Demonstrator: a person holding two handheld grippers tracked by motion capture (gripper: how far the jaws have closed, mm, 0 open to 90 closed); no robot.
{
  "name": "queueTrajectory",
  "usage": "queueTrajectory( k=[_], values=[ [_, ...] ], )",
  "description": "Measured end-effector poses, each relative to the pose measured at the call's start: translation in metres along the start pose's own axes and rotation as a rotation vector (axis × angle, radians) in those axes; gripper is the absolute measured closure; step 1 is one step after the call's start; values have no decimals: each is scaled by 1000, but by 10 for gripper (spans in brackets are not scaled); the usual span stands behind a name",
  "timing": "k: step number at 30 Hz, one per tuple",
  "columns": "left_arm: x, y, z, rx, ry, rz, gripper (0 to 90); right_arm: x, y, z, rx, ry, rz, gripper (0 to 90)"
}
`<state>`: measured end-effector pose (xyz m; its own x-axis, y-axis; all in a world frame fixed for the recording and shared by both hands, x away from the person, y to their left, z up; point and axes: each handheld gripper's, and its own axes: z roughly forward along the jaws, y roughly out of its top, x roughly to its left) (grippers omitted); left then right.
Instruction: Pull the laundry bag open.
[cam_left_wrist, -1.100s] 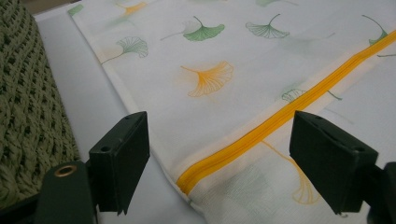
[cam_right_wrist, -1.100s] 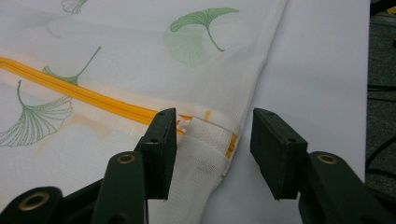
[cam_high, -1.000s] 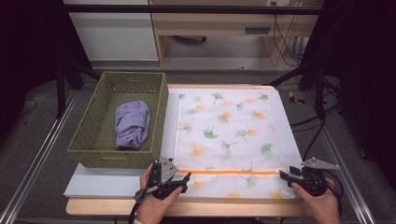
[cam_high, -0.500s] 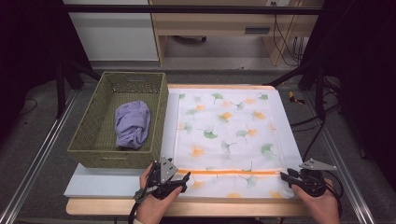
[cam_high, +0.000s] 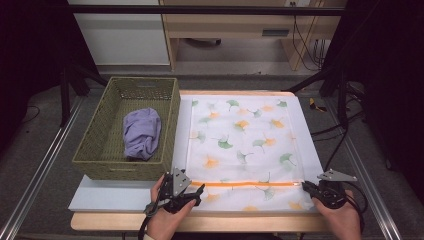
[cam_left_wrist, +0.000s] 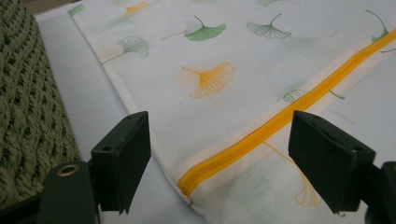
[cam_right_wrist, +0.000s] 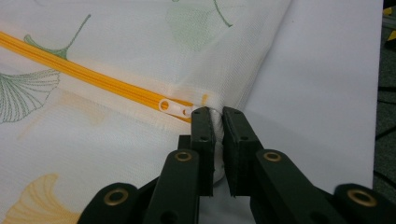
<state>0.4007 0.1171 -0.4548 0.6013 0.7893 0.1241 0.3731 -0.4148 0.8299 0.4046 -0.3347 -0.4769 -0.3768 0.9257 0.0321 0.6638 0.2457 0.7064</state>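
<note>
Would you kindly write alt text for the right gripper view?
The right gripper, its jaws just closing, pinches the edge of a white mesh bag beside the white pull of its orange zipper.

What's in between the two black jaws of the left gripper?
The left gripper stands open. In the left gripper view, between its jaws lies the near end of the orange zipper on the ginkgo-leaf laundry bag, untouched.

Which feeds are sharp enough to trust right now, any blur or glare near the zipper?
High view: even light, dark surroundings, zipper soft and small. Left gripper view: zipper sharp, basket blurred close up. Right gripper view: zipper pull crisp, right gripper pinching the mesh bag; no glare.
</note>
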Motion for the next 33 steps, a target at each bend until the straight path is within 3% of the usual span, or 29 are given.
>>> queueTrajectory(
  k=[5, 7, 10, 15, 27, 33],
  values=[
    [0, 1, 2, -8, -3, -4, 211, 3, 5, -2, -31, 7, -3, 852],
    [0, 2, 3, -4, -5, -1, 210, 5, 11, -9, -91, 18, -2, 855],
    [0, 3, 4, -6, -10, -3, 212, 8, 16, -15, -130, 32, -1, 855],
    [0, 3, 3, -4, -15, -2, 210, 12, 21, -17, -140, 30, -5, 856],
    [8, 1, 2, -39, 13, -86, 132, 9, 27, -21, -153, 32, -7, 855],
    [7, 1, 0, -49, 11, -84, 153, 7, 28, -21, -160, 33, -13, 856]
  ],
)
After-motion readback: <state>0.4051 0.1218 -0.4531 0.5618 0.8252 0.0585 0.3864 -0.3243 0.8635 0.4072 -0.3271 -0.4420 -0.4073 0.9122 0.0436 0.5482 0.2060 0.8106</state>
